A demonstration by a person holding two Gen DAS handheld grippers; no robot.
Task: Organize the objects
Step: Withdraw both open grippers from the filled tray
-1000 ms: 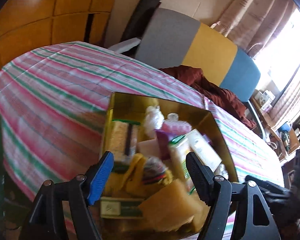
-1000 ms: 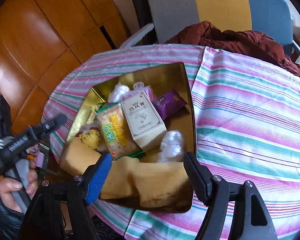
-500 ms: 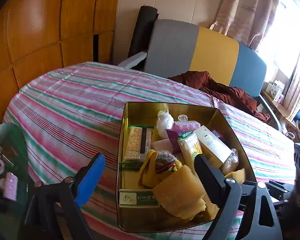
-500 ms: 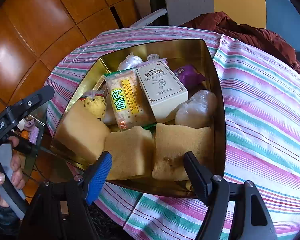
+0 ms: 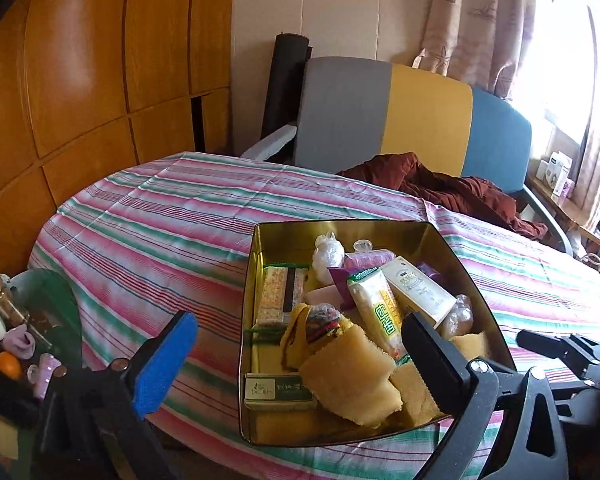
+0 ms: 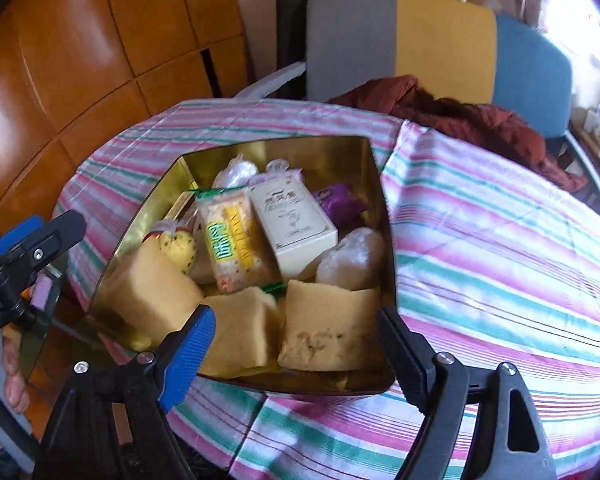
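A gold tin box [image 5: 348,236] [image 6: 324,156] sits on the striped tablecloth near the table's front edge. It holds yellow sponges [image 6: 324,324] [image 5: 352,376], a white carton [image 6: 292,220] [image 5: 420,292], a green-lettered cracker pack [image 6: 232,244] [image 5: 376,312], a purple packet [image 6: 340,204], clear wrapped bundles [image 6: 352,260] and a small green box [image 5: 280,392]. My left gripper [image 5: 296,356] is open and empty, in front of the tin's left side. My right gripper [image 6: 296,344] is open and empty, just in front of the tin's near wall.
The round table has a pink, green and white striped cloth [image 5: 160,224] [image 6: 500,240]. A grey, yellow and blue sofa [image 5: 412,120] with a dark red garment [image 5: 440,184] stands behind. A low green glass stand [image 5: 48,300] with small items is at the left. Wooden panels cover the wall.
Both grippers have drawn back from the tin and tilted up, so more of the room shows. The tin and its contents have not moved. Both grippers stay open.
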